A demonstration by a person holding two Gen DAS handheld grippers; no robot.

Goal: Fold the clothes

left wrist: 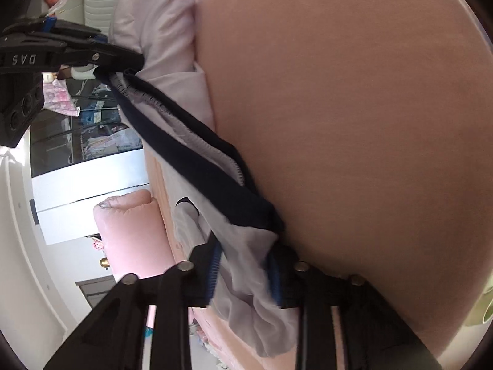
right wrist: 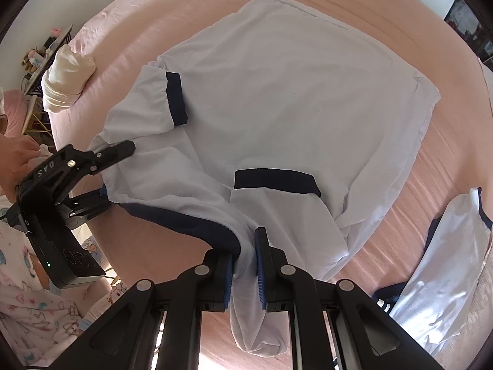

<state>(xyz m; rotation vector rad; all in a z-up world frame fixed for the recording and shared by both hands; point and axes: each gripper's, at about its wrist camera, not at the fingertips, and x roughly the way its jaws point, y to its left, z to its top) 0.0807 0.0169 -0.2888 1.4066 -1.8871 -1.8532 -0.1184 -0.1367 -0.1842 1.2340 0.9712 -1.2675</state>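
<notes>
A white T-shirt [right wrist: 292,92] with navy trim lies spread on the pink bed sheet [right wrist: 400,15]. Both sleeves, with navy cuffs [right wrist: 177,98], are folded inward. My right gripper [right wrist: 245,256] points down and is shut on a bunch of white fabric beside the navy collar [right wrist: 172,219]. My left gripper [right wrist: 118,174] sits at the shirt's left shoulder edge. In the left wrist view the left gripper [left wrist: 246,265] has white fabric filling the gap between its blue pads. The collar [left wrist: 191,151] stretches from there to the right gripper [left wrist: 135,61].
A second white garment with navy trim [right wrist: 456,246] lies at the right on the bed. A cream rolled cloth [right wrist: 67,77] sits at the bed's left edge. A person's hand [right wrist: 15,160] holds the left gripper. A pink pillow [left wrist: 132,237] lies beyond the bed edge.
</notes>
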